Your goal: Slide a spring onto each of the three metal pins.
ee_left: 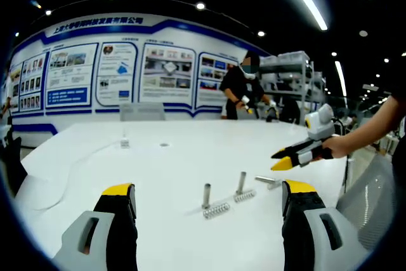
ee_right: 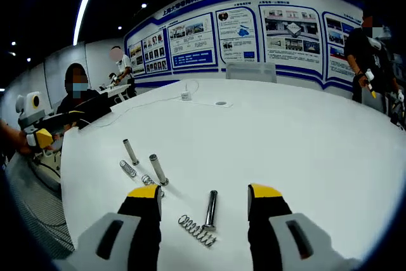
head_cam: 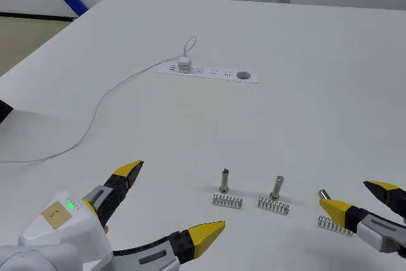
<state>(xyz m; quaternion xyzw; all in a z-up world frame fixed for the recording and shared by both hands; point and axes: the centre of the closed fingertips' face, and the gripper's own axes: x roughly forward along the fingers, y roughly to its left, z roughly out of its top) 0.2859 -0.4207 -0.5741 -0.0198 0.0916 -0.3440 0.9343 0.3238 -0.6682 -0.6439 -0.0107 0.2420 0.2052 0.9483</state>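
Observation:
Two metal pins stand upright on the white table: the left pin [head_cam: 224, 180] and the middle pin [head_cam: 277, 186]. A spring lies in front of each, the left spring [head_cam: 227, 201] and the middle spring [head_cam: 273, 205]. The third pin [ee_right: 210, 209] lies on its side beside the third spring [ee_right: 196, 230], just ahead of my open right gripper [ee_right: 205, 190]. In the head view that pin [head_cam: 323, 193] is partly hidden by the right gripper [head_cam: 358, 198]. My left gripper [head_cam: 168, 201] hangs wide open to the left of the pins, holding nothing.
A white power strip [head_cam: 209, 73] with a plugged-in cable [head_cam: 95, 115] lies further back on the table [head_cam: 317, 93]. The table's left edge runs diagonally at the far left. People stand in the background by a display wall [ee_left: 127, 74].

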